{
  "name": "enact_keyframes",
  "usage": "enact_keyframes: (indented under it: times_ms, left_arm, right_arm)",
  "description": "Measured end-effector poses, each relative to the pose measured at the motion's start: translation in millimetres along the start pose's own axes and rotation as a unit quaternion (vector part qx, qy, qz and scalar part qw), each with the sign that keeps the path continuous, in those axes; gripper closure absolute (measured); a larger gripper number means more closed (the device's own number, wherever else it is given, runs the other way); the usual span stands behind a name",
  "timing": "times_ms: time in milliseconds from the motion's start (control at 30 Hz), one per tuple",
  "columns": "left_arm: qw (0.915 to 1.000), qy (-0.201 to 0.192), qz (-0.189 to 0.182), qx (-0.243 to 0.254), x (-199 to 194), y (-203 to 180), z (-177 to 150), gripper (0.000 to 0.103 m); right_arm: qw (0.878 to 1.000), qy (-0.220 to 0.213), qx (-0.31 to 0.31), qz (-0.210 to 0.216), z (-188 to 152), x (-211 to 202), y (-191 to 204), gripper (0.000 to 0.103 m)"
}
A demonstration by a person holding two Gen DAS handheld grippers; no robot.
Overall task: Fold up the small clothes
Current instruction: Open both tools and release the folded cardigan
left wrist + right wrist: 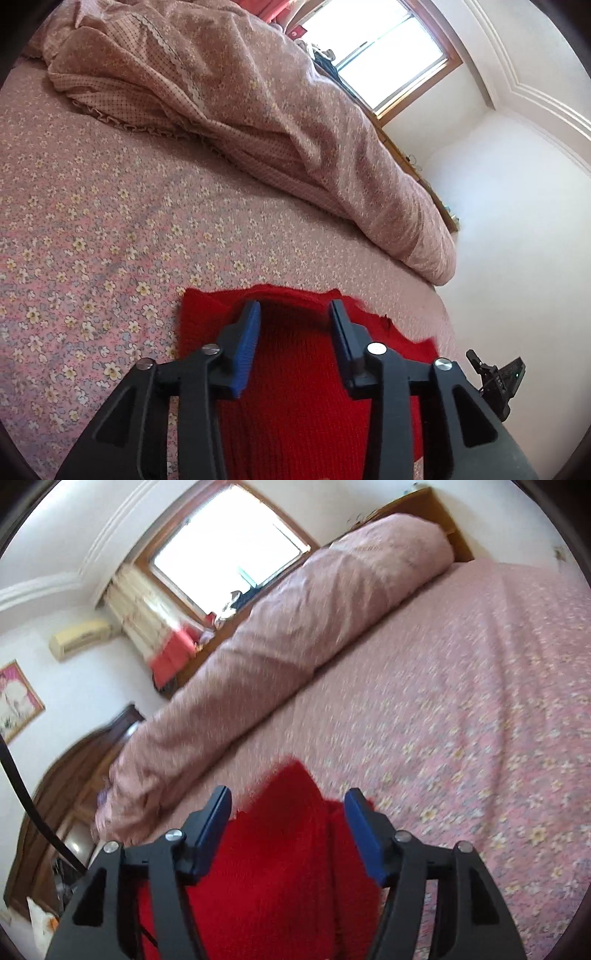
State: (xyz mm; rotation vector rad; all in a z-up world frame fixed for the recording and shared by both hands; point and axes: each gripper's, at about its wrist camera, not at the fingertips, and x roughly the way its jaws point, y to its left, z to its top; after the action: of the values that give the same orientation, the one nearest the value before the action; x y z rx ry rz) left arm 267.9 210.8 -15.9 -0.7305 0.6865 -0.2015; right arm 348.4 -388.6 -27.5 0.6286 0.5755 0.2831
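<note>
The red knit garment [295, 387] lies on the flowered bed [92, 221]; it looks soft, light and floppy, best pinched at a hem or corner. The left claw [294, 312] stands released, knit below its gap. The right claw [288, 801] is released too, straddling a raised red fold.

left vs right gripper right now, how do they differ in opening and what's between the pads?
Opening: the left gripper stands apart; the right gripper stands wider.
Cloth: the red knit garment lies flat between the left gripper's pads; at the right gripper it bunches up into a peak.
Sharpness: the left wrist view is crisp, the right wrist view smeared.
Shared: blue pads, neither pressing on the garment, over the floral bedsheet.
</note>
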Motion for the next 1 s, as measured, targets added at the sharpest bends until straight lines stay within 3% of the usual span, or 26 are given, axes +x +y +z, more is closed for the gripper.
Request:
enact_keyframes:
  times_ms: [167, 300, 433, 533, 767, 867, 1000]
  left_arm:
    - [0.9998, 0.003, 0.017, 0.008, -6, 5, 2, 0.068]
    - [0.9984, 0.019, 0.043, 0.03, 1, 3, -2, 0.067]
    - [0.9946, 0.038, 0.077, 0.057, 14, -3, -11, 0.067]
    - [0.9904, 0.054, 0.099, 0.079, 23, -7, -18, 0.067]
    - [0.9875, 0.064, 0.107, 0.096, 31, -17, -28, 0.067]
    - [0.9855, 0.084, 0.118, 0.088, 39, -15, -29, 0.067]
    - [0.9829, 0.095, 0.128, 0.092, 46, -19, -32, 0.06]
  right_arm:
    - [1.0, 0.007, 0.0, -0.015, 3, 0, -3, 0.036]
    - [0.996, 0.022, -0.067, -0.046, 2, 5, 13, 0.036]
    - [0.983, 0.044, -0.161, -0.072, -6, 13, 36, 0.036]
    - [0.966, 0.076, -0.223, -0.103, -18, 28, 49, 0.036]
    - [0.941, 0.094, -0.289, -0.147, -36, 41, 58, 0.042]
    - [0.947, 0.083, -0.269, -0.154, -31, 39, 52, 0.042]
    - [0.957, 0.1, -0.219, -0.16, -26, 45, 35, 0.042]
